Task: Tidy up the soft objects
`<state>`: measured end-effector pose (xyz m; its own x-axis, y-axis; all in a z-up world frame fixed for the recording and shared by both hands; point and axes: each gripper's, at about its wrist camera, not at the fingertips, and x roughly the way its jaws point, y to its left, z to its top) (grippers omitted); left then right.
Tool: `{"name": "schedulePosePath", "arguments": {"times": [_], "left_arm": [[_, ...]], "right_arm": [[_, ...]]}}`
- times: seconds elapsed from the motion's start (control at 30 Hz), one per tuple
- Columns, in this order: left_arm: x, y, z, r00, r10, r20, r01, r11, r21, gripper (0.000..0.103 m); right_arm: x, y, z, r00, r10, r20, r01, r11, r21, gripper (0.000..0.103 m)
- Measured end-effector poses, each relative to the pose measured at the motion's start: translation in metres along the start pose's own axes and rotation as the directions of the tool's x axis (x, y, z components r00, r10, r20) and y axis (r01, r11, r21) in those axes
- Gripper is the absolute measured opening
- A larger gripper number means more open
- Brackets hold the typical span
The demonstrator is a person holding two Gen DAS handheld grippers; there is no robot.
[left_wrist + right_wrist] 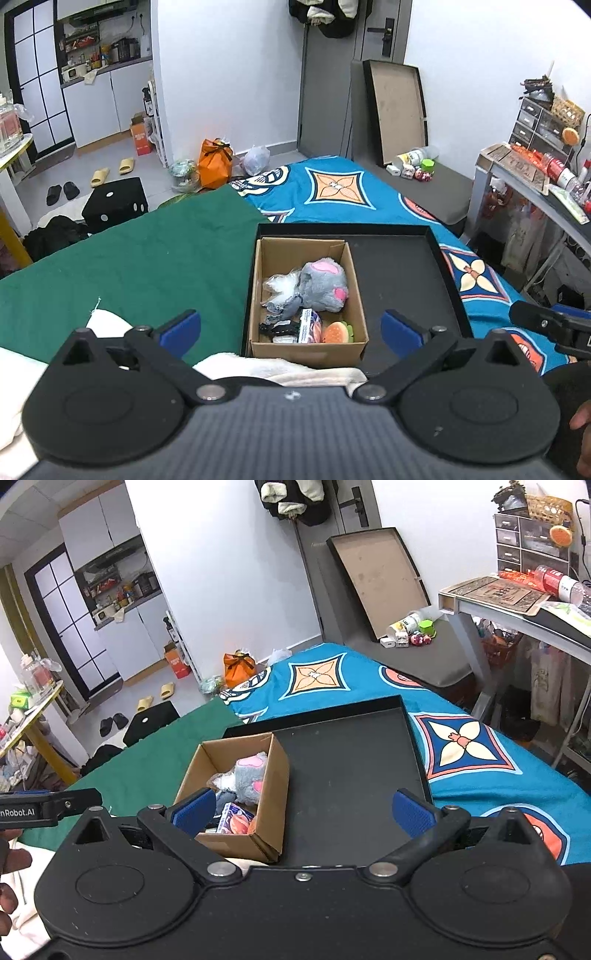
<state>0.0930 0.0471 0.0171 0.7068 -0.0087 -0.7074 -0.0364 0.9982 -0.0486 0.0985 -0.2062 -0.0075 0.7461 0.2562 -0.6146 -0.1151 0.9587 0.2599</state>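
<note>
Bedroom setting: a bed carries a blue patterned cover (369,192) with a green cloth (147,258) spread over its left portion. All positions below are given relative to the cardboard box (306,343).

The cardboard box stands open-topped inside a shallow black tray (406,273), against the tray's left wall. The tray floor to the right of the box is bare. The green cloth lies to the left of the box; the blue cover extends behind and to the right of it.

Contents of the box: a grey plush toy (325,284) with pink patches toward the rear right; a crumpled clear plastic bag (279,286) just left of the plush; a small printed carton (308,325) and a burger-shaped toy (336,332) at the front wall; a small black item (277,326) at the front left. A white towel (280,363) lies just in front of the box, touching the tray's near edge.

Left gripper (291,328): jaws spread fully wide, blue pads apart, nothing between them; it hangs above the front of the box.

Right gripper (308,810): jaws spread wide, nothing held; its left pad is over the front right of the box, its right pad over the bare tray floor.
</note>
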Motion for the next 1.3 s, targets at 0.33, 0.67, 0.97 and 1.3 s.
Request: {"name": "schedulePosePath", "arguments": {"times": [0.33,0.67,0.97,1.3], "left_arm": [[-0.031,-0.002,-0.003,0.999,-0.012,0.044,0.012,1.000,-0.010,0.103],[-0.053,0.001,-0.015,0.997,-0.005,0.076,0.006,1.000,-0.009,0.103],[-0.064,0.004,-0.026,0.998,-0.013,0.069,0.013,1.000,-0.006,0.103],[-0.070,0.003,-0.037,0.997,-0.014,0.074,0.014,1.000,0.002,0.103]], "right_arm": [[-0.023,0.005,0.003,1.000,-0.012,0.013,0.012,1.000,-0.014,0.103],[-0.041,0.012,-0.003,1.000,0.000,0.021,0.001,1.000,-0.024,0.103],[-0.054,0.021,-0.012,1.000,0.001,0.018,0.000,0.999,-0.048,0.103],[-0.065,0.020,-0.021,1.000,-0.010,0.028,0.011,0.999,-0.053,0.103]]}}
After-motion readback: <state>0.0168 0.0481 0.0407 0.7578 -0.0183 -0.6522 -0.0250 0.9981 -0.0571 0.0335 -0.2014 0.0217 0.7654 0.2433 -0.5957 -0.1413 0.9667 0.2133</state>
